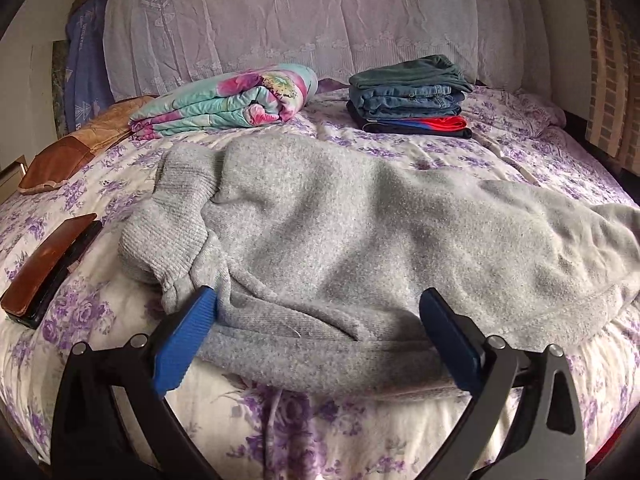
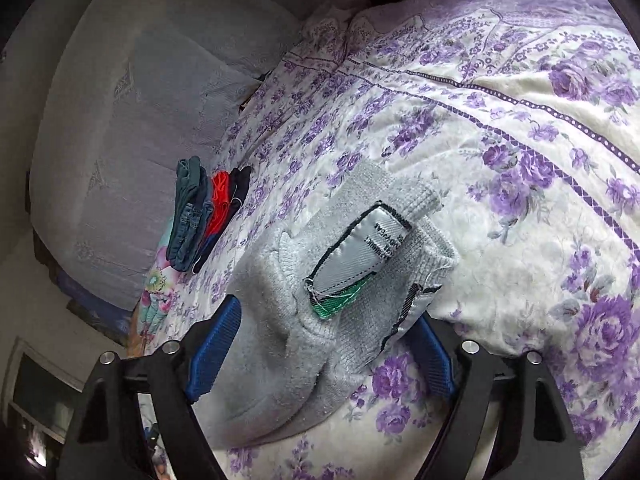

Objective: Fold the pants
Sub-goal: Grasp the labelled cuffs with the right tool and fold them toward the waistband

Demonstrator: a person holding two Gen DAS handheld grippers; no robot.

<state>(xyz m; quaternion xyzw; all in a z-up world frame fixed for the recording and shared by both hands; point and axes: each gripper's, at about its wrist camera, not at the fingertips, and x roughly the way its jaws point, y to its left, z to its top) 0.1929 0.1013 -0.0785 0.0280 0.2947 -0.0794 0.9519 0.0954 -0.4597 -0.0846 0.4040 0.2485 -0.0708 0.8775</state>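
Note:
Grey fleece pants lie spread across the flowered bedspread, ribbed cuffs to the left. My left gripper stands open at the near edge, its blue pads wide apart with a flat fold of the pants lying between them. In the right wrist view the pants' waistband end is bunched up, inside out, showing a grey sewn-in label. My right gripper is rolled to one side and shut on this thick bunch, a blue pad against each side of it.
A stack of folded clothes and a rolled floral quilt sit at the back by the lace-covered headboard. A brown cushion and a brown wallet-like case lie at the left. The stack also shows beyond the right gripper.

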